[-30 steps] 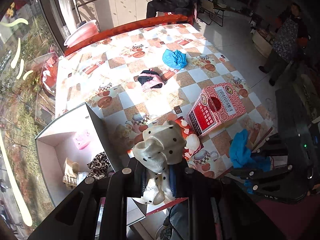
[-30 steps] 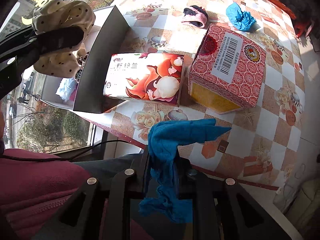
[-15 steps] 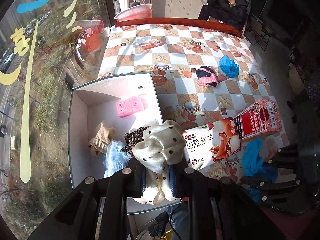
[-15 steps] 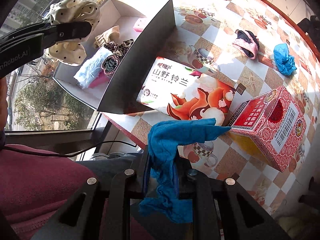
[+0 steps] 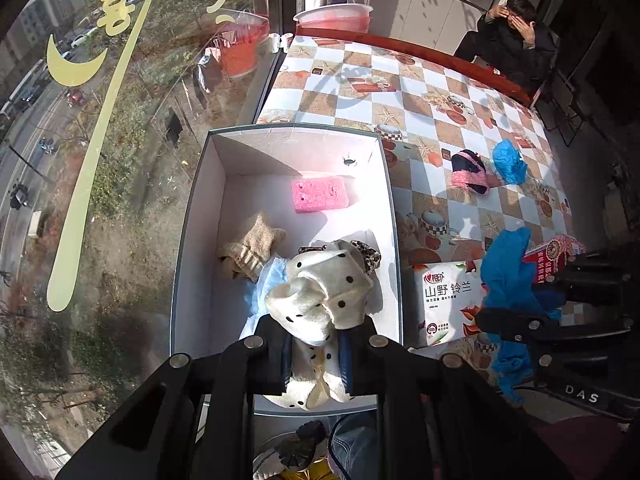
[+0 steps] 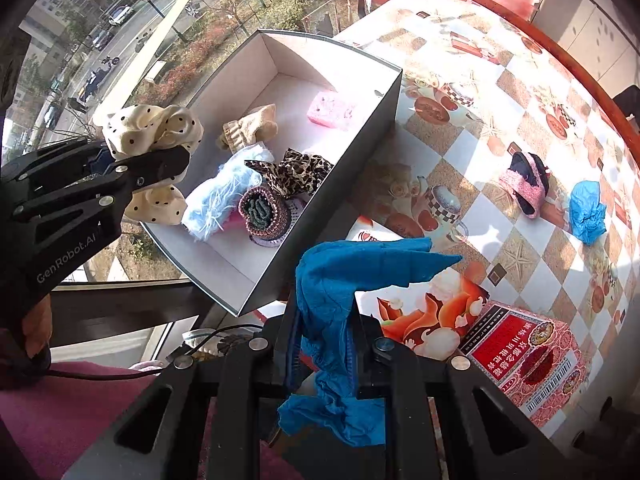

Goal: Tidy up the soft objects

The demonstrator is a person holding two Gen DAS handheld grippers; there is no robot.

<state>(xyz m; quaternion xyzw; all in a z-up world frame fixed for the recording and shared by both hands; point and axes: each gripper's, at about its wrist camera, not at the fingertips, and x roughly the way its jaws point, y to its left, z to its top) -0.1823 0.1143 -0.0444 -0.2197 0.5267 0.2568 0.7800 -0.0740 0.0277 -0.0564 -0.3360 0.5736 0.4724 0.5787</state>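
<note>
Left gripper [image 5: 316, 344] is clamped tight on the cream polka-dot cloth [image 5: 320, 296], which bulges out past the fingertips and hangs over the near end of the open white box [image 5: 188, 240]. In the right wrist view that same gripper [image 6: 160, 160] comes in from the left, the dotted cloth puffing out above and below its fingers. Directly beyond it, inside the box: a pale blue fluffy piece [image 6: 224, 196], a leopard-print scrunchie [image 6: 296, 172] and a rolled knitted piece with a striped rim [image 6: 264, 212], all bunched together. A little farther in lies a beige knitted sock [image 5: 252, 248], and near the far end a pink sponge [image 5: 320, 195].

Over to the right gripper [image 6: 324, 344]: squeezed shut on a blue cloth [image 6: 352, 272], one pointed flap sticking out to the right, the rest trailing down between the fingers. It sits just outside the dark wall of the box, on the right side. Just beyond the flap, a white and orange tissue pack [image 6: 424, 316] lies on the checkered table [image 6: 460, 148], touching a red patterned carton [image 6: 524, 364] to its right. Well ahead on the table sit a pink and black fuzzy item [image 6: 524, 184] and, just beside it, a crumpled light blue cloth [image 6: 586, 212]. A person in dark clothes [image 5: 512, 40] sits at the far end of the table.
</note>
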